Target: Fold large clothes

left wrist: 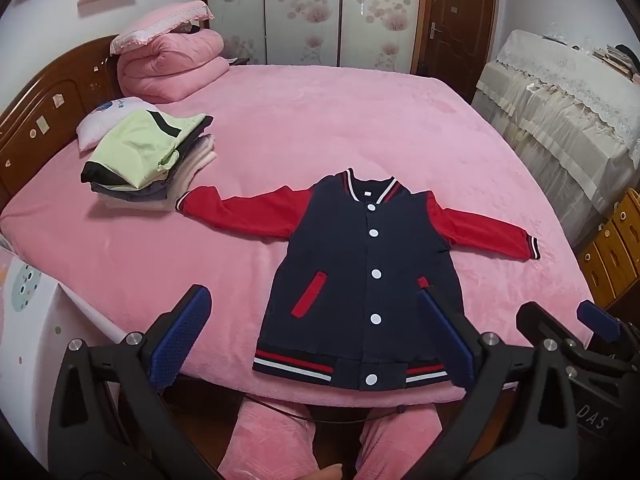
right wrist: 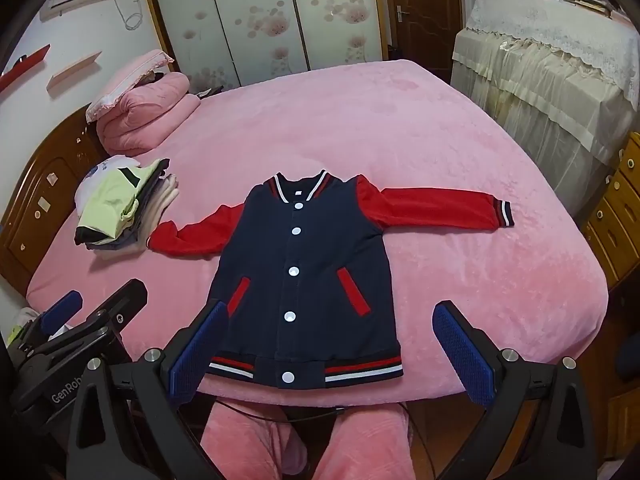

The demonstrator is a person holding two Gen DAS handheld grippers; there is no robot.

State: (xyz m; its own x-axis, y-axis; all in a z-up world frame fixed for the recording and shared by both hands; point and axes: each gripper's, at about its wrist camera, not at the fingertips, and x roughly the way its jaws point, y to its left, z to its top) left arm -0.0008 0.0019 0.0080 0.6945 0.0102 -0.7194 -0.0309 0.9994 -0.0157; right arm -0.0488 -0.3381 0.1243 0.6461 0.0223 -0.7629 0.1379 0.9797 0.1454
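Folded clothes stack (left wrist: 148, 156) sitting far left on pink bed (left wrist: 360, 120); left gripper (left wrist: 316, 340) hovering spread, empty; jacket (left wrist: 360, 272) lying flat, buttoned, sleeves outstretched, at bed's near edge; right gripper (right wrist: 332, 348) hovering spread, empty

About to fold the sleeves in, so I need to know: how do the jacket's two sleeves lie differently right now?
The sleeve beside the stack bends at the elbow and looks rumpled; the sleeve on the open side lies straight and smooth. The first one's cuff reaches the stack of folded clothes; the second's striped cuff ends on bare pink bedspread. Both are red, spread out from the navy jacket body, and neither is gripped.
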